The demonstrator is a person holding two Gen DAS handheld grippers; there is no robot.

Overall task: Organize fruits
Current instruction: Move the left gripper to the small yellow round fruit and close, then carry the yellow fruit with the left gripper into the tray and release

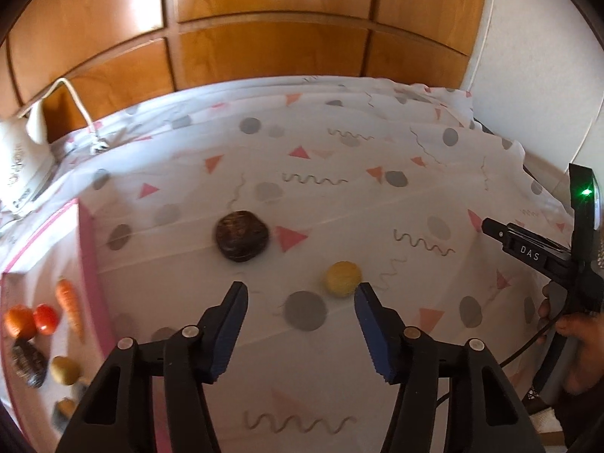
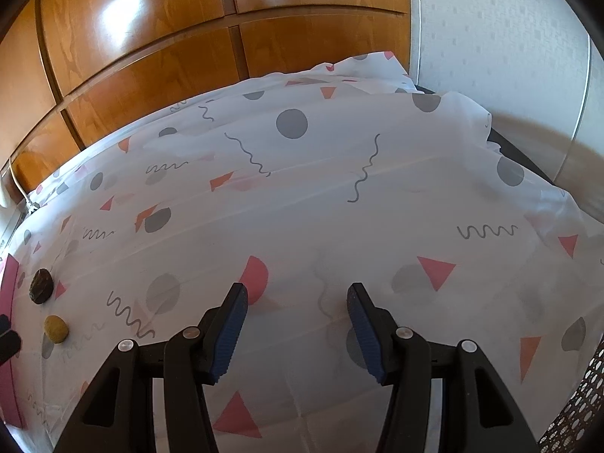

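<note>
Most fruits are already sitting in the pink-edged tray point(image 1: 88, 249) at the left, while the dark fruit point(image 1: 241, 236) and yellow fruit point(image 1: 342, 277) are lying loose on the counter point(image 1: 377, 196). The left claw point(image 1: 300, 296) is hovering released near the yellow one, and the right claw point(image 2: 296, 296) is hanging released over bare cloth.

A white cloth point(image 1: 339, 196) printed with grey dots, pink and orange triangles and dark squiggles covers the work surface and lies creased at its far edge. Behind it stands a wall of glossy brown wooden panels point(image 1: 271, 41). A white textured wall point(image 2: 498, 37) adjoins them on the right. A cream bag point(image 1: 22, 158) with a white cord point(image 1: 81, 105) rests at the far left.
</note>
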